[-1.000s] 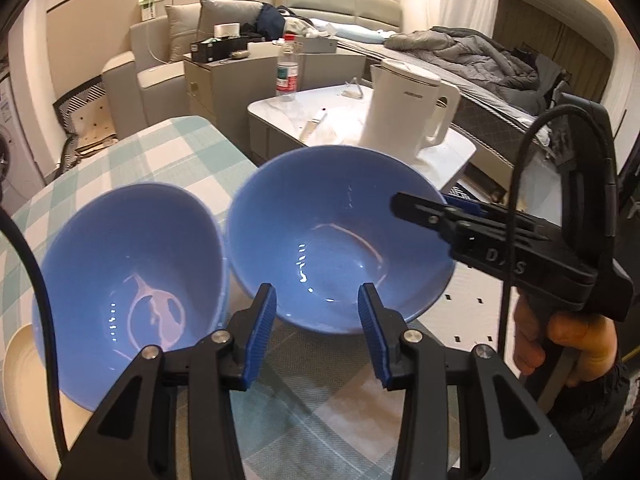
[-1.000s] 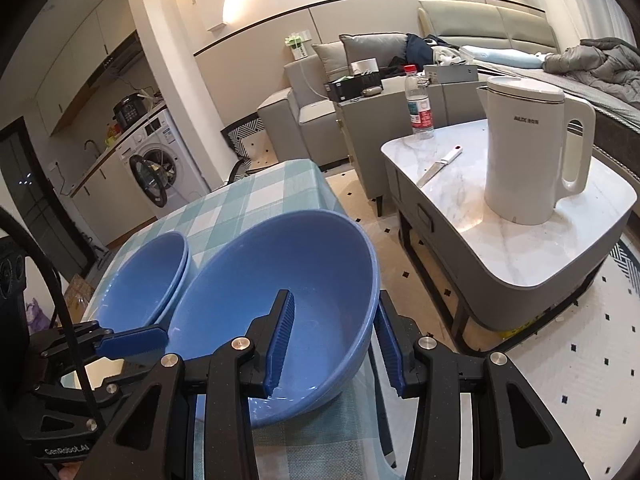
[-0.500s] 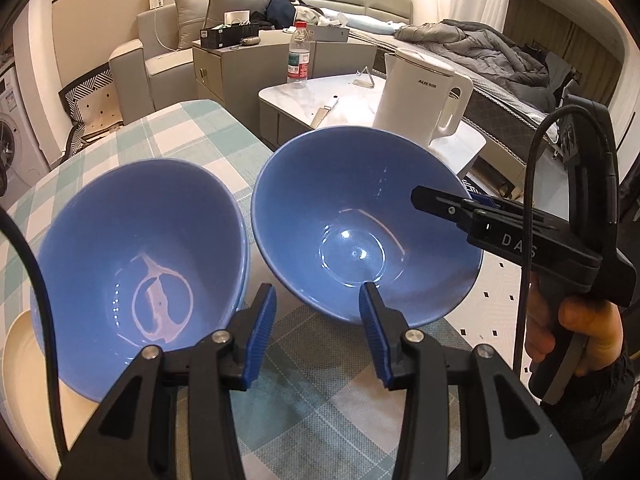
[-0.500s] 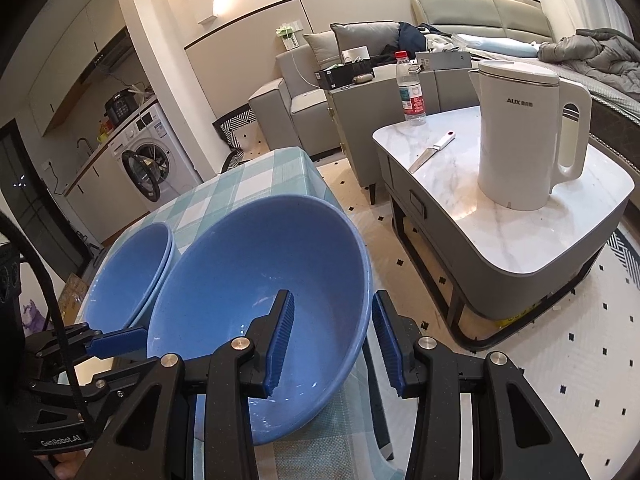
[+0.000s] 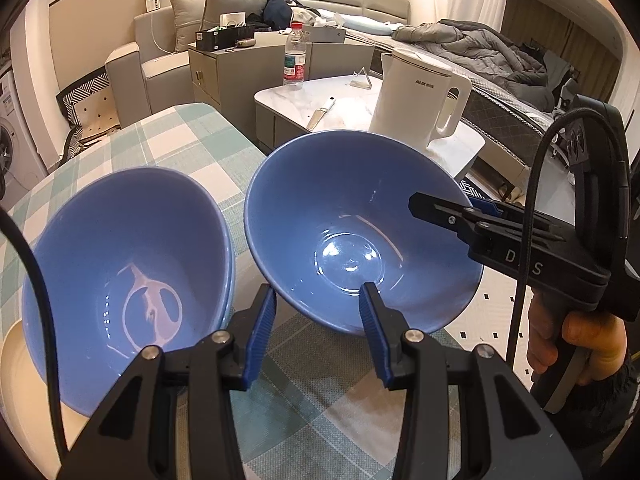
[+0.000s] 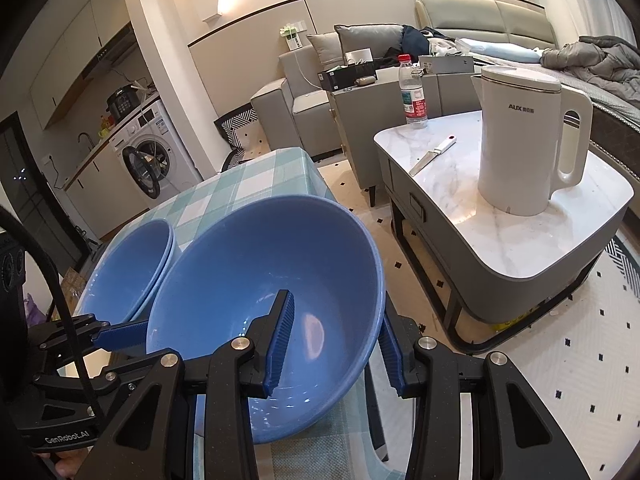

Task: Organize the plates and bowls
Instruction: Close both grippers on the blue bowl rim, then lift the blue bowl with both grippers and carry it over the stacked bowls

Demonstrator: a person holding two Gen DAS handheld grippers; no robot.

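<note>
Right wrist: kettle [image 6: 524, 140] and knife [image 6: 432, 156], seemingly clear of bowl [image 6: 256, 312].

Grey sofa [image 6: 304, 92] sits far back under warm wall light, washing machine [image 6: 154, 160] far left, marble coffee table [image 6: 520, 216] right, speckled floor [image 6: 580, 360].

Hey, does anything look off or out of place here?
The right-hand blue bowl sits tilted, pinched by its rim in the right gripper, apart from the other blue bowls. A bare knife also lies loose on the marble coffee table.
</note>
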